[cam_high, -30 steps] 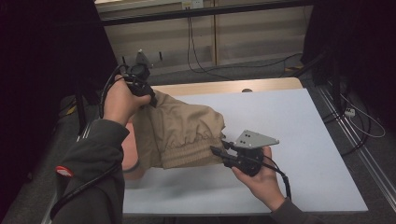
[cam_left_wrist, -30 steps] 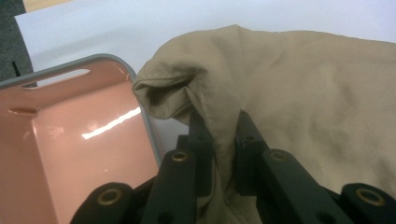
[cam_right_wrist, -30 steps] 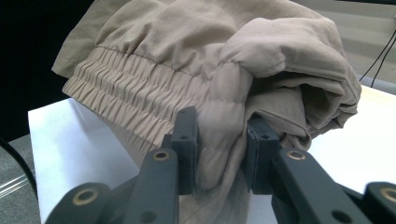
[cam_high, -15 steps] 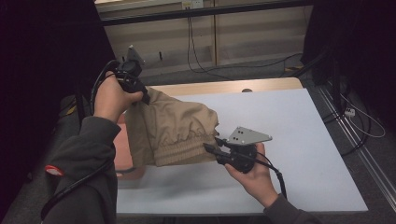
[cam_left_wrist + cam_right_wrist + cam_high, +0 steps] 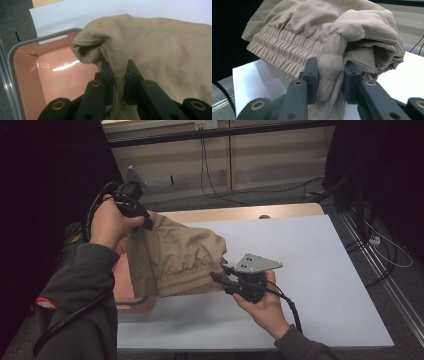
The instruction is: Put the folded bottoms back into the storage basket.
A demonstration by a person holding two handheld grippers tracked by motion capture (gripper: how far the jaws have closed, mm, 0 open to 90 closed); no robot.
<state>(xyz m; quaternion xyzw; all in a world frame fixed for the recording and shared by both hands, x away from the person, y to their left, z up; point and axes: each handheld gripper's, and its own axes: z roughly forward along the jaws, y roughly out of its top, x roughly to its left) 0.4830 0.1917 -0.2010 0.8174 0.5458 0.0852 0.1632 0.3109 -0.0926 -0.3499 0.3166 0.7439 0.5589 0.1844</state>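
Observation:
A folded tan garment [image 5: 172,255] with an elastic waistband hangs in the air between both grippers, above the left part of the white table [image 5: 310,265]. My left gripper [image 5: 145,220] is shut on a fold at its upper far corner; in the left gripper view the cloth [image 5: 160,57] is pinched between the jaws of the left gripper [image 5: 118,75]. My right gripper [image 5: 220,275] is shut on the waistband end at the lower right. In the right gripper view the bunched waistband [image 5: 287,47] is clamped by the right gripper [image 5: 329,75].
A pink bin [image 5: 122,292] with a grey rim sits at the table's left edge, under the garment; its inside [image 5: 55,72] looks bare. Cables lie on the floor behind and to the right of the table.
Both hands have carried the garment leftward and slightly up, toward the pink bin. Both grips on the cloth are unchanged.

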